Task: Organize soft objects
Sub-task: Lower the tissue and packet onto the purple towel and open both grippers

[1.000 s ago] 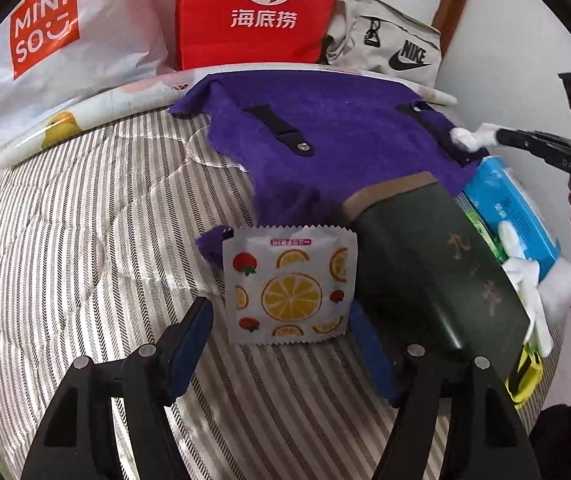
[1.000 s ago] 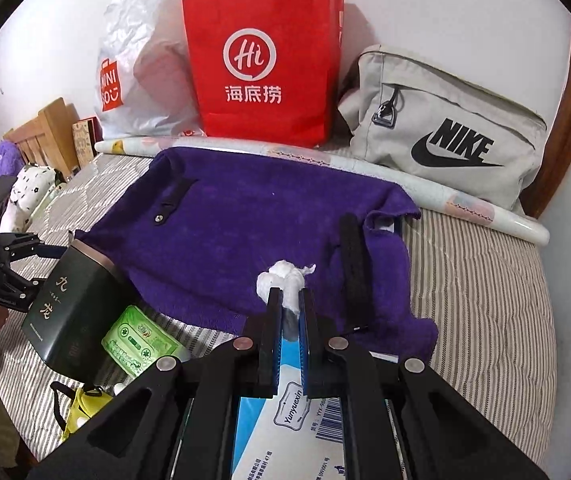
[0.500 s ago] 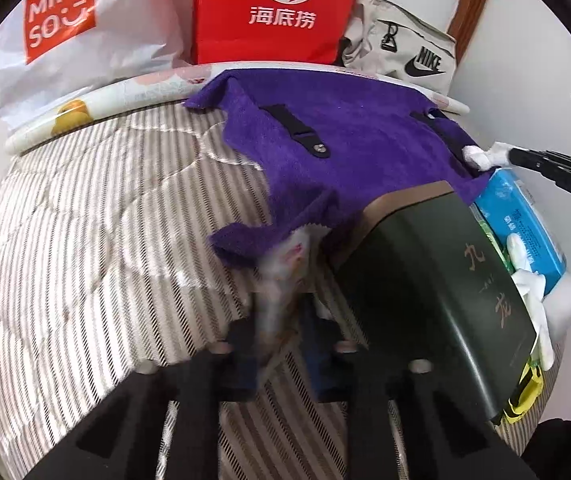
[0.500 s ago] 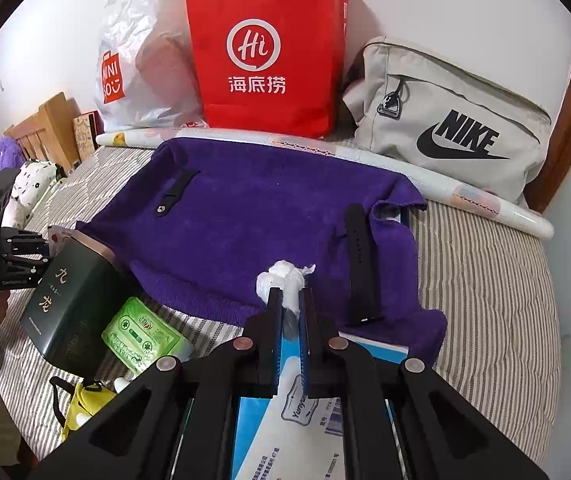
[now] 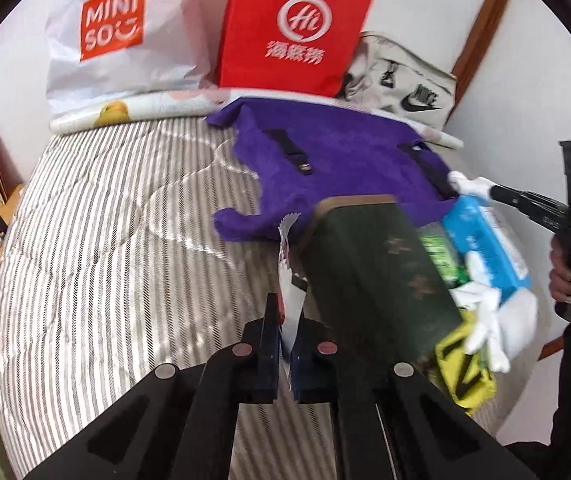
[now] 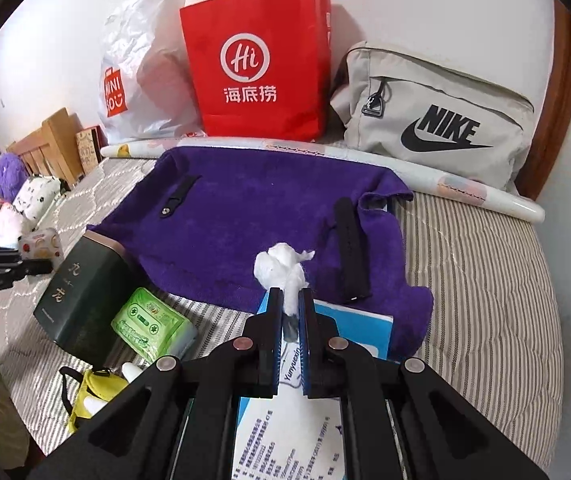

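Observation:
My left gripper (image 5: 288, 320) is shut on a fruit-print sachet (image 5: 285, 248), which stands edge-on between the pads, lifted off the striped bed (image 5: 105, 260). The right wrist view shows that sachet (image 6: 41, 246) at the far left, beside a dark green box (image 6: 81, 292). My right gripper (image 6: 290, 300) is shut on a white cotton wad (image 6: 281, 268) above a blue tissue pack (image 6: 365, 328). A purple towel (image 6: 245, 232) with two black straps lies spread behind both grippers.
A green wipes pack (image 6: 149, 320) and a yellow pouch (image 6: 85, 396) lie near the box. A red paper bag (image 6: 257, 64), a white Miniso bag (image 6: 141, 80), a Nike bag (image 6: 437, 120) and a rolled mat (image 6: 465, 188) line the wall. Plush toys (image 6: 25, 196) sit far left.
The left jaws closed on the sachet, which lay flat on the bed, and lifted it edge-on. The right gripper kept its hold on the cotton and shifted only slightly.

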A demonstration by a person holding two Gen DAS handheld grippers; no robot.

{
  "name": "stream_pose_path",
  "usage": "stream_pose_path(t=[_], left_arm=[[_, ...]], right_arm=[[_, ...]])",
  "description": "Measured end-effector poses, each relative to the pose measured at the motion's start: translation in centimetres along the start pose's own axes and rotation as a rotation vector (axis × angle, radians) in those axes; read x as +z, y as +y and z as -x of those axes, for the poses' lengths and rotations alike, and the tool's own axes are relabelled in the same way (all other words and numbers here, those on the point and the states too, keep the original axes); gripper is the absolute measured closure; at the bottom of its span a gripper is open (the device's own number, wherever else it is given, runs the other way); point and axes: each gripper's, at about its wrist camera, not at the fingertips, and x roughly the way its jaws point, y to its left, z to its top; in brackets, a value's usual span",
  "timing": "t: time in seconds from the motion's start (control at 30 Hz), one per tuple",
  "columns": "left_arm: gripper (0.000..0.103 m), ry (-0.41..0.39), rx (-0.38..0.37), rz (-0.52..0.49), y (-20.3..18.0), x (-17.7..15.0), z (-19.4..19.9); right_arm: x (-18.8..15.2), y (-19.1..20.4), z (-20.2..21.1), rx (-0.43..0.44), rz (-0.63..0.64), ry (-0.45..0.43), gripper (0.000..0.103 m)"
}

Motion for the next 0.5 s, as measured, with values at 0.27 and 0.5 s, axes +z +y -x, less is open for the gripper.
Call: stream_pose_path(t=[0.27,0.5], left_arm=[[0.098,-0.056,-0.058,-0.038,-4.8,0.7,2.9],[0.098,-0.056,-0.096,-0.028,-7.6,2.5,1.7]], right_arm=[[0.0,-0.8,0.8,0.021,-0.014,-0.032,0.096],[1.1,-1.8,1.3,0.027,-0.016,-0.071,0.096]])
